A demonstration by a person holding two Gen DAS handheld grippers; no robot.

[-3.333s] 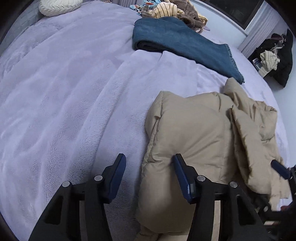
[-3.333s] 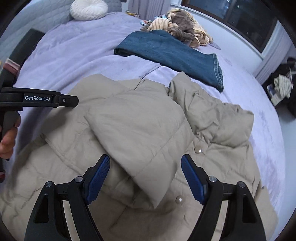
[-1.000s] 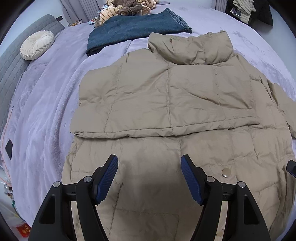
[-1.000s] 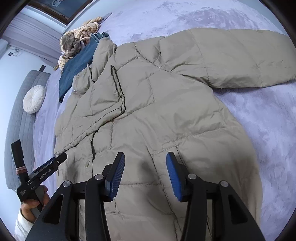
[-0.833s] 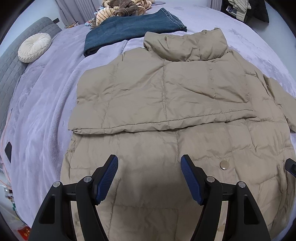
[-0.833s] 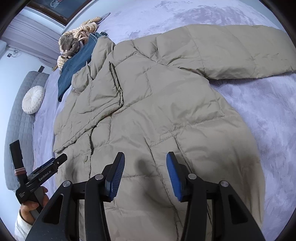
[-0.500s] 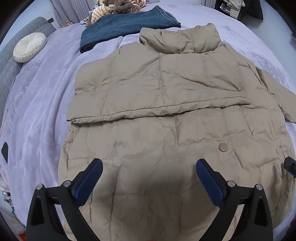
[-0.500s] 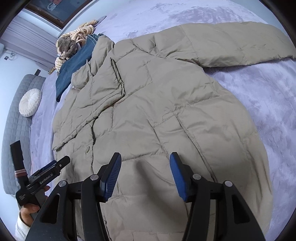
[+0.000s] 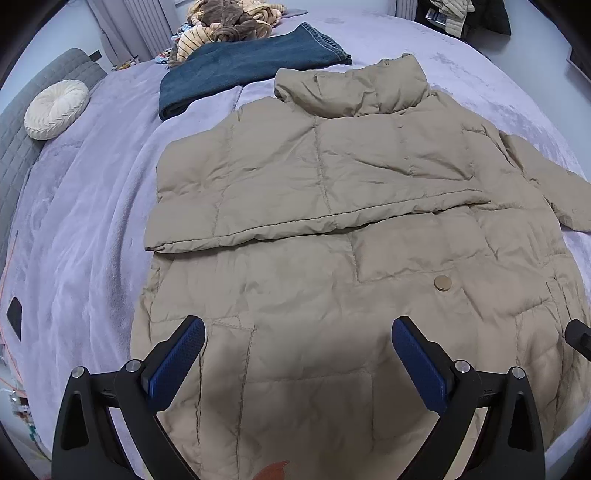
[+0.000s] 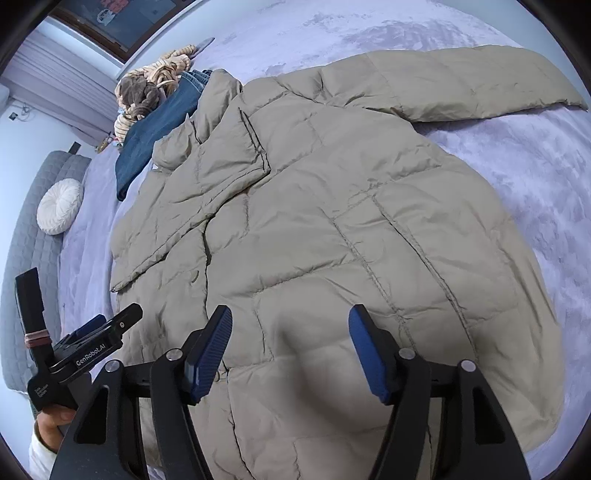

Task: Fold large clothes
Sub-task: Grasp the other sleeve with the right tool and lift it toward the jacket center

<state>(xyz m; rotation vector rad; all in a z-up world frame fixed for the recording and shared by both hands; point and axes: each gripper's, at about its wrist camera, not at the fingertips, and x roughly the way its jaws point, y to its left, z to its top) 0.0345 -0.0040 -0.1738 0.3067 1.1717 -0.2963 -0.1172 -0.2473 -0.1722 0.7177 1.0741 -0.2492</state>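
A beige puffer jacket (image 9: 332, 206) lies spread on the bed, collar at the far end, hem nearest me. One sleeve is folded across its chest (image 9: 303, 192); the other sleeve (image 10: 461, 81) stretches out to the side. My left gripper (image 9: 297, 354) hovers above the hem, jaws wide open with nothing between them. My right gripper (image 10: 290, 349) hangs over the jacket's lower part, its jaws opening and empty. In the right wrist view the left gripper (image 10: 92, 343) shows at the lower left, held by a hand (image 10: 51, 421).
Folded blue jeans (image 9: 240, 62) lie beyond the collar, with a pile of striped and brown clothes (image 9: 225, 26) behind them. A round white cushion (image 9: 55, 109) rests against the grey headboard (image 9: 14, 147). The lilac blanket (image 9: 81, 221) covers the bed. A dark object (image 9: 14, 317) lies at the left edge.
Both grippers have pulled back toward the hem, showing more of the jacket. The left jaws spread from a middling gap to wide open. The right jaws have widened.
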